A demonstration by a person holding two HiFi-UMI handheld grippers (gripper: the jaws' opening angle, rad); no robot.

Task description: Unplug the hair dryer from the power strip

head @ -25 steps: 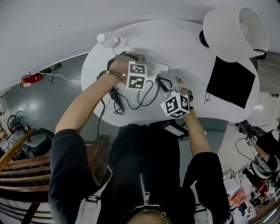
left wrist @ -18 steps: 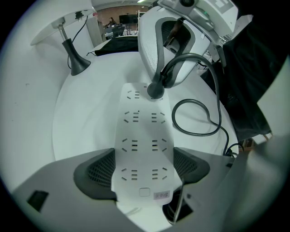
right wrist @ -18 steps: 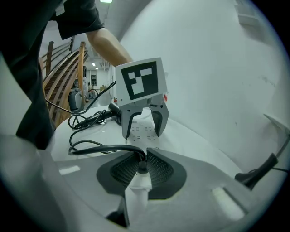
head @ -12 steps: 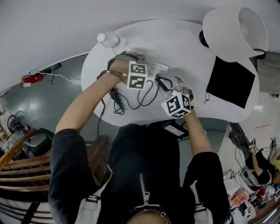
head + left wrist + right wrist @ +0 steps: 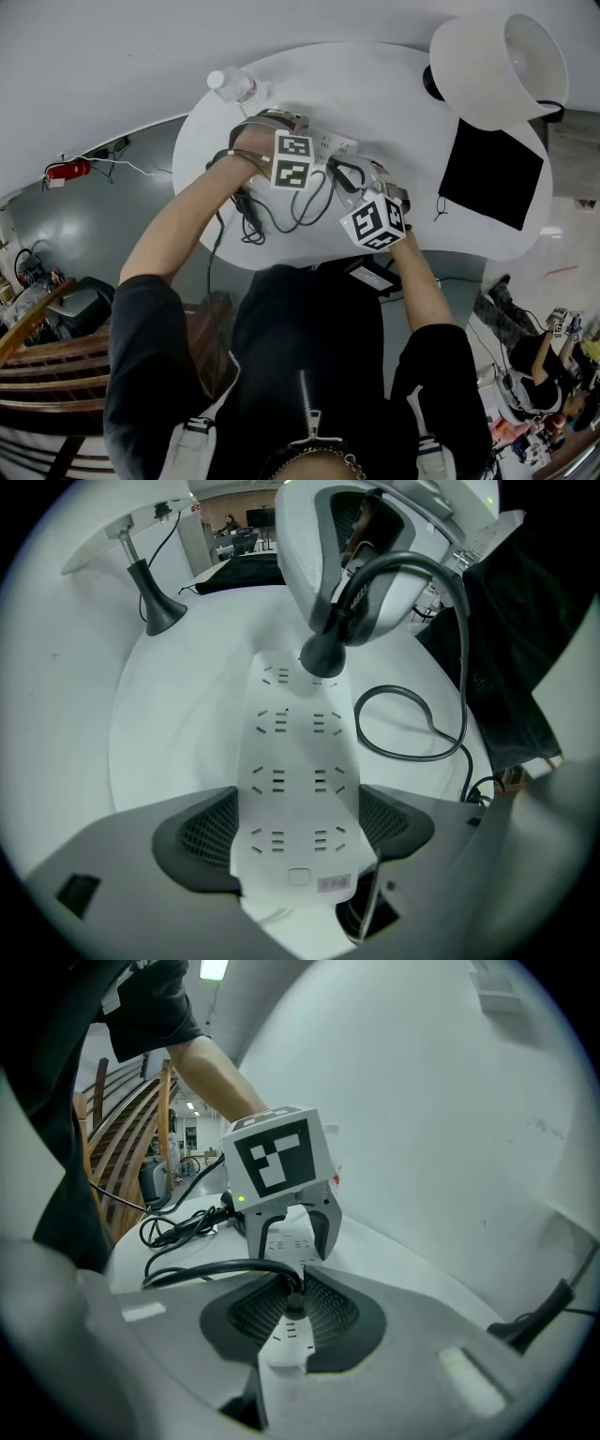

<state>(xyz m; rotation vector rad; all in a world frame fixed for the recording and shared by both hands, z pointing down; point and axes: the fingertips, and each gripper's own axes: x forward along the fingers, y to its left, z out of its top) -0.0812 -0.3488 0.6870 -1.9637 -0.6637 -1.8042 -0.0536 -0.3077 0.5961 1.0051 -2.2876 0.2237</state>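
Note:
A white power strip lies on the round white table. My left gripper points straight down and is shut across the near end of the power strip, one pad on each long side. A black plug stands in the strip's far socket. My right gripper comes in at a slant and is shut on the plug, whose black cord bends off to the left. The cord loops over the table between the two hands. The left gripper straddles the strip just behind the plug. I cannot make out the hair dryer itself.
A lamp with a big white shade stands at the table's far right, with a black square cloth in front of it. A clear water bottle stands at the far left edge. A tangle of black cable lies near the front left edge.

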